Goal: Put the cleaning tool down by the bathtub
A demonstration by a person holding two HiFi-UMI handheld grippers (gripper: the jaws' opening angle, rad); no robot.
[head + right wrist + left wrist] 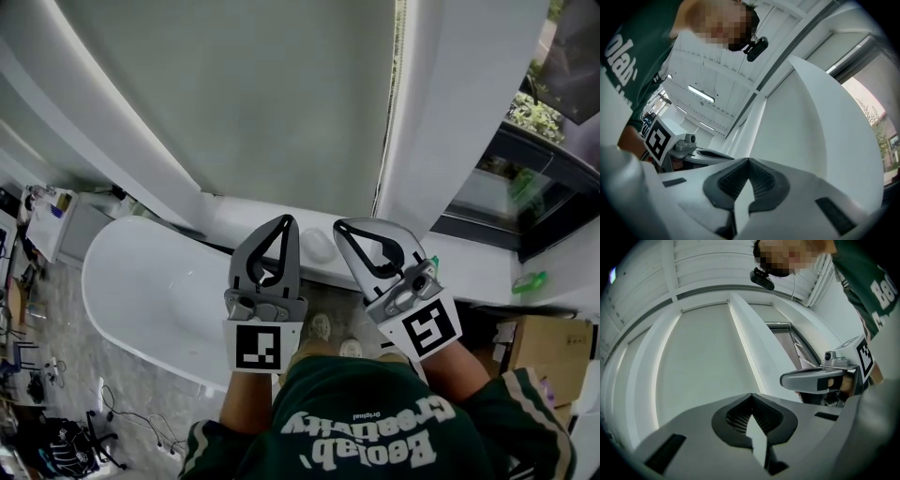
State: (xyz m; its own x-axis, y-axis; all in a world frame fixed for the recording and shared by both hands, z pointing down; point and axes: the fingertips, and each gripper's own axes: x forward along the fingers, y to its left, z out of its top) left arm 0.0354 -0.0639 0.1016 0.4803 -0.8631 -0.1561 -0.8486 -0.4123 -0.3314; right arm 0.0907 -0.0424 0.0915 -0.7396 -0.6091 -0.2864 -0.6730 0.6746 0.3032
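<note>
– How do the tongs stand?

– Both pairs are closed and empty. The left tongs [284,225] have their grey jaws pressed tip to tip, and the left gripper view shows the ribbed pads meeting with nothing between them. The right tongs [345,228] are the same – jaws together on nothing. The two pairs are side by side, tips raised and near each other but apart.

– And the bathtub?

– The glossy white oval bathtub [131,281] lies to the left of the left tongs and partly beneath them. A long white ledge [478,267] runs behind both pairs.

– Where is the cleaning tool?

– I cannot tell. Neither pair holds it. A small pale rounded object [319,246] sits on the ledge, showing between the two pairs, and a small green object [530,279] lies on the ledge well to the right of the right tongs. Either is too small to identify.

– Anything else close by?

– The person's light shoes [322,326] show on the grey floor between the tongs' marker cubes. A brown cardboard box [539,352] stands to the right of the right tongs, and a pale grey roller blind [281,94] hangs beyond both tips.
</note>
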